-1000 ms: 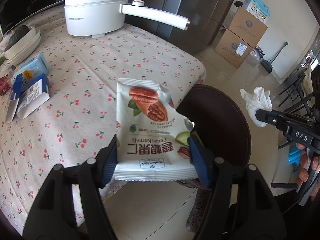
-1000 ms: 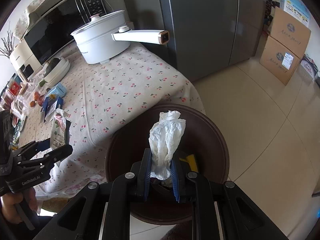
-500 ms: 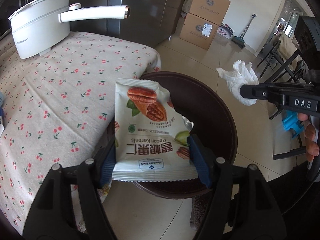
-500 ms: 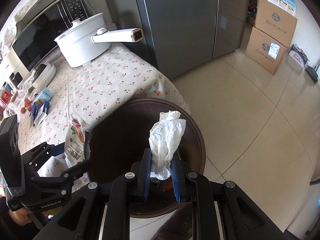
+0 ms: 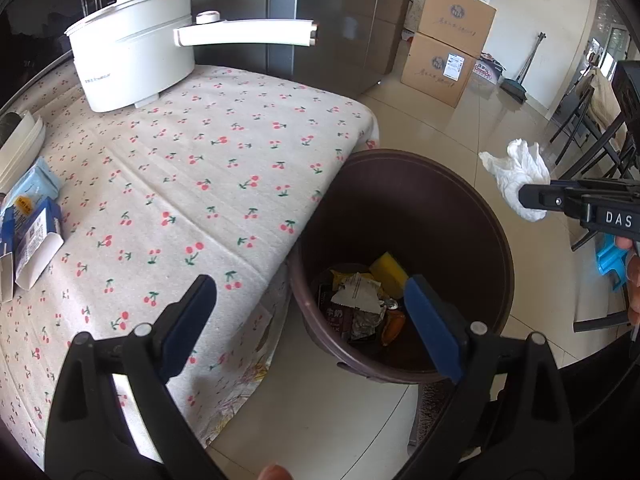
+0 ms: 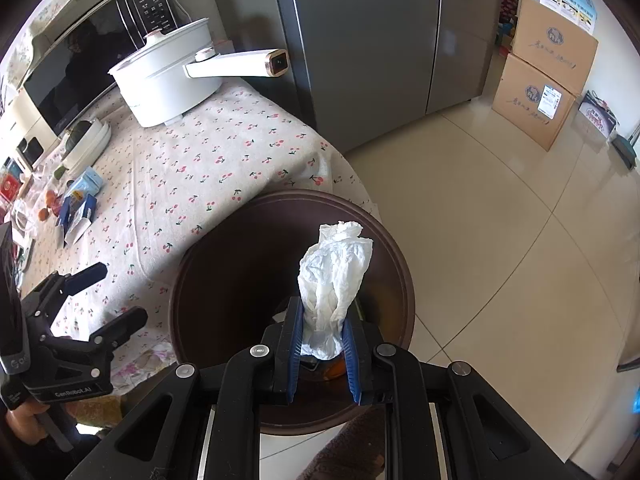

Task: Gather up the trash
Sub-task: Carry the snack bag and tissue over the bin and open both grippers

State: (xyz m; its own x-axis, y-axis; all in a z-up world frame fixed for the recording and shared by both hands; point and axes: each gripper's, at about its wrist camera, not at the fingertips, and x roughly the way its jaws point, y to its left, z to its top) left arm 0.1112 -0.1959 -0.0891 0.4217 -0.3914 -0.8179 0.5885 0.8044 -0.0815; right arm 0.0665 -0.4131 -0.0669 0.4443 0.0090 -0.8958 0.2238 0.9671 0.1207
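A dark brown round bin [image 5: 496, 240] stands on the floor by the table's corner and holds wrappers and a yellow sponge [image 5: 390, 272]. My left gripper [image 5: 308, 316] is open and empty over the bin's near edge. My right gripper [image 6: 320, 354] is shut on a crumpled white tissue [image 6: 334, 280] and holds it above the bin [image 6: 396, 272]. The tissue also shows in the left wrist view [image 5: 516, 176], at the right above the bin's far rim. The pecan packet is not clearly visible among the trash.
A table with a cherry-print cloth [image 5: 192, 168] carries a white electric pot with a long handle [image 5: 132, 64], a blue and white carton [image 5: 32, 240] and a tissue pack [image 5: 34, 182]. A grey fridge [image 6: 360, 40] and cardboard boxes [image 6: 540, 72] stand behind.
My left gripper has opened and the pecan packet it held is gone from its jaws. The right gripper still holds the tissue over the bin.
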